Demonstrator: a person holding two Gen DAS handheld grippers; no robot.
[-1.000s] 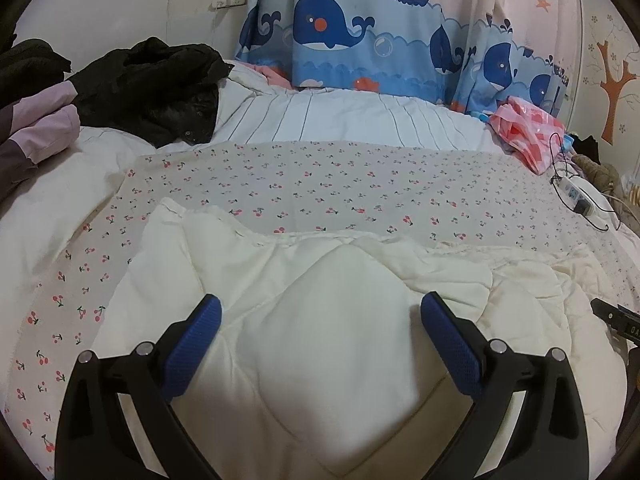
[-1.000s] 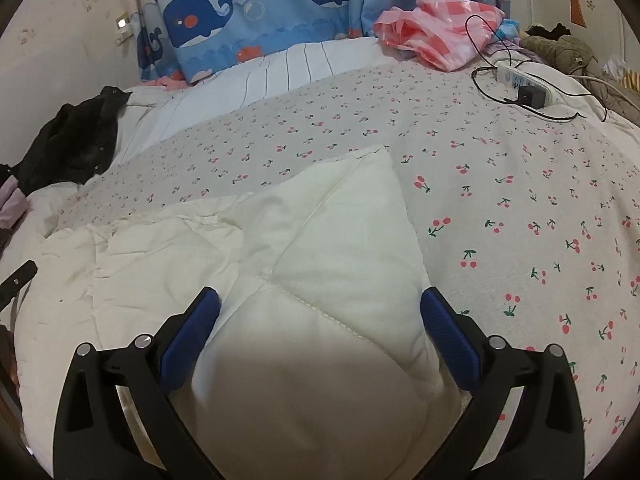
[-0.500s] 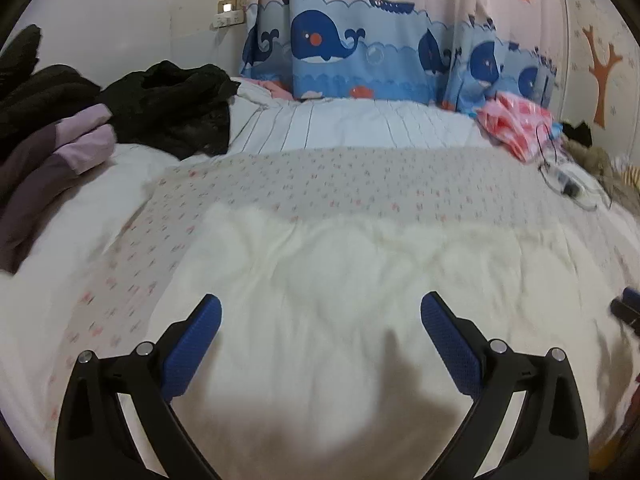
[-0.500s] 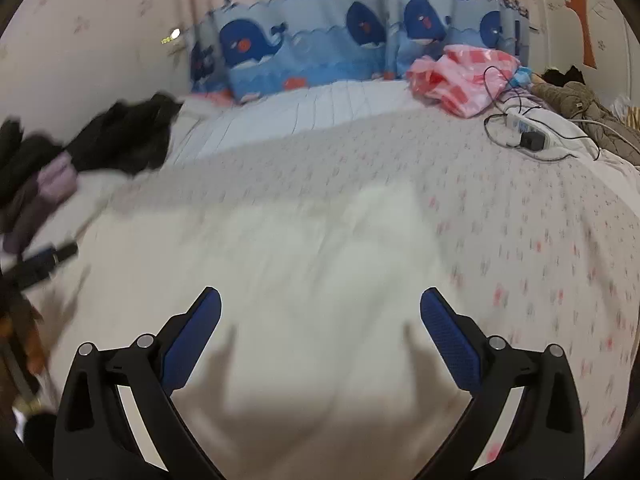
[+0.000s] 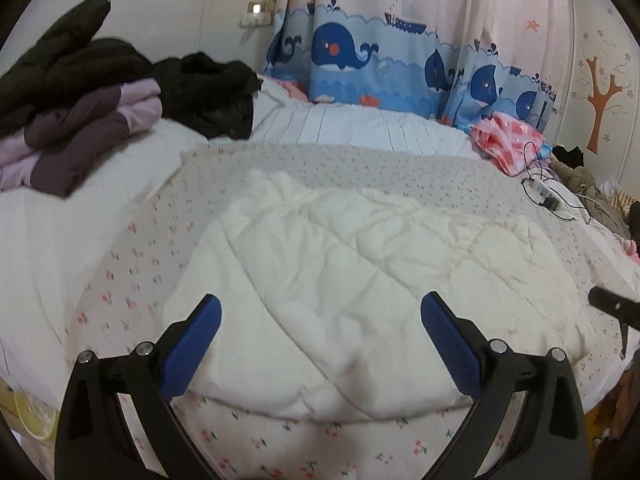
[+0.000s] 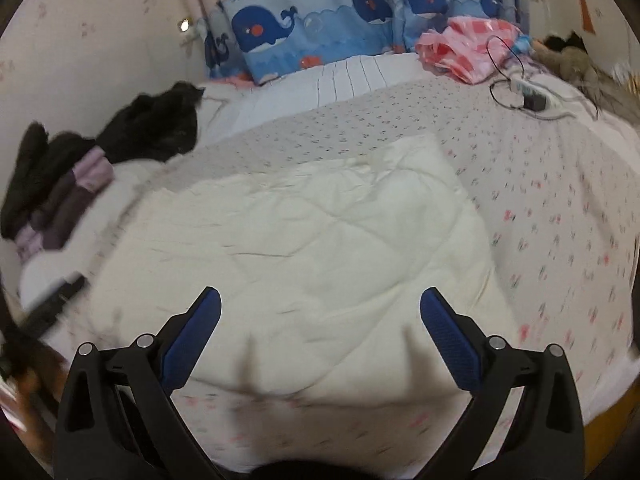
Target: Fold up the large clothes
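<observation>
Hovering with its blue-padded jaws spread wide and empty, the left gripper (image 5: 320,332) faced the cream quilted padded garment (image 5: 360,280) lying just ahead on the cherry-print bed sheet (image 5: 132,256); the right gripper (image 6: 320,328), equally wide and holding nothing, looked over the same garment from its other side. The puffy layers might spring apart if left unpressed, undoing the fold. A second ago both grippers sat closer above the fabric; they had since pulled back.
</observation>
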